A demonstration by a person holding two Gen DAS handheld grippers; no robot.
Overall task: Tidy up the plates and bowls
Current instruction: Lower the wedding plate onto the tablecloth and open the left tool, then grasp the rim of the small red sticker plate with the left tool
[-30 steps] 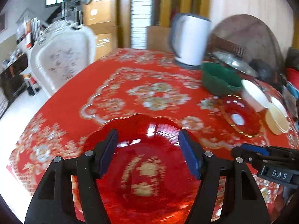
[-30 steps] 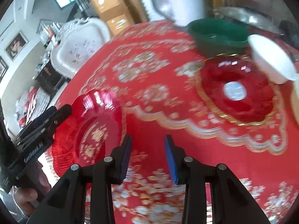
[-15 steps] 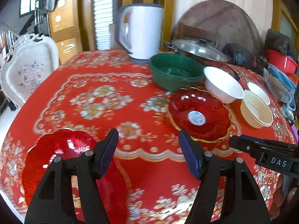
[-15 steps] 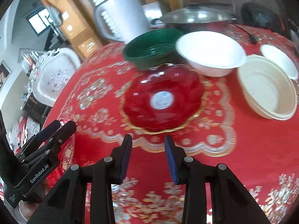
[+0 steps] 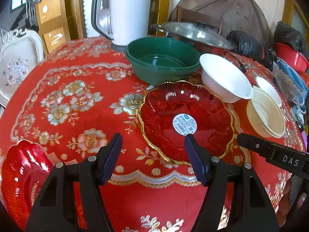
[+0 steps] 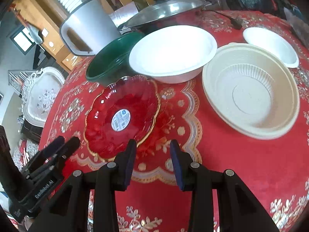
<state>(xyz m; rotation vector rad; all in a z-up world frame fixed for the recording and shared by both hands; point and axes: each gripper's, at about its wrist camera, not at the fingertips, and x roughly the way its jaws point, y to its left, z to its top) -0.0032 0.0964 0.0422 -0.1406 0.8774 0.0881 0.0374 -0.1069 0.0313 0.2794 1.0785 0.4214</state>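
Two grippers are over a round table with a glossy red tablecloth printed with gold and silver flowers and scalloped borders. The left gripper is spread wide with nothing between its dark blue pads, low in the frame of its own view. The right gripper is also spread and empty, hovering above the cloth at the bottom centre of its view.

Mid-frame in both views sits a translucent red glass plate with a ribbed, petal-shaped rim edged in gold and a round white sticker in its centre. At the lower left edge of the left view there's a second red plate, shiny and wavy-edged, near the table's edge.

Behind the glass plate is a dark green plastic bowl, smooth and round. Just right of it is a matte white bowl, tilted, looks like paper or foam. Further right is a cream plastic bowl with fine ribbing on its inside wall, and a small white bowl beyond that.

At the back: a white plastic electric kettle and a metal pan lid, domed and shiny.
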